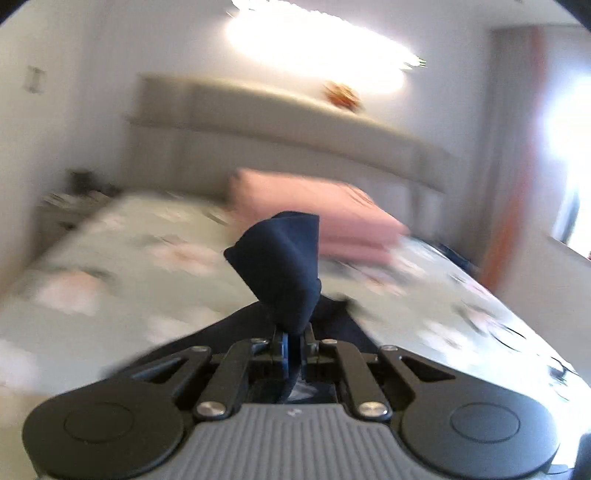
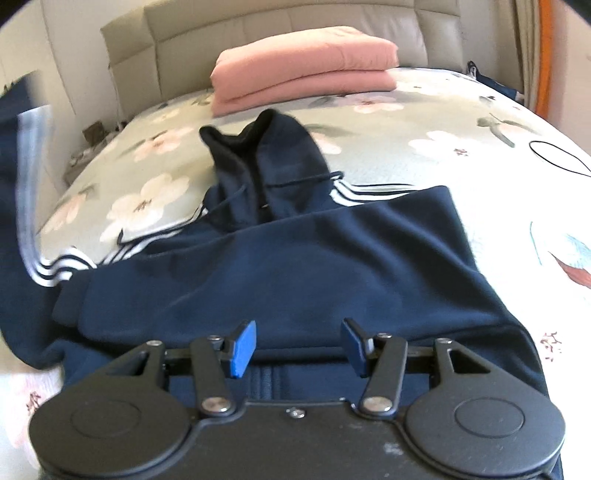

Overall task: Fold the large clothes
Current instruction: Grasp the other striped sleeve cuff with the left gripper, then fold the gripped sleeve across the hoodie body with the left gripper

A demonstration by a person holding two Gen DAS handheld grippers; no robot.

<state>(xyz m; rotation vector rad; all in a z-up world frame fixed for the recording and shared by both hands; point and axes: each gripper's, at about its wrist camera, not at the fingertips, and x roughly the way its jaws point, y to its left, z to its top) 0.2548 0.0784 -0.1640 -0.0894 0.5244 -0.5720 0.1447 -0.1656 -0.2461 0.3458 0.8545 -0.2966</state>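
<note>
A navy hoodie with white sleeve stripes lies on the flowered bed, hood pointing to the headboard. One sleeve is folded across the body. My right gripper is open and empty, low over the hoodie's near part. My left gripper is shut on a bunched piece of the hoodie and holds it lifted above the bed; the left wrist view is blurred. A lifted striped sleeve shows at the left edge of the right wrist view.
A folded pink blanket lies near the grey headboard. A bedside table stands at the left. An orange curtain and bright window are at the right. The flowered bedspread stretches left and right of the hoodie.
</note>
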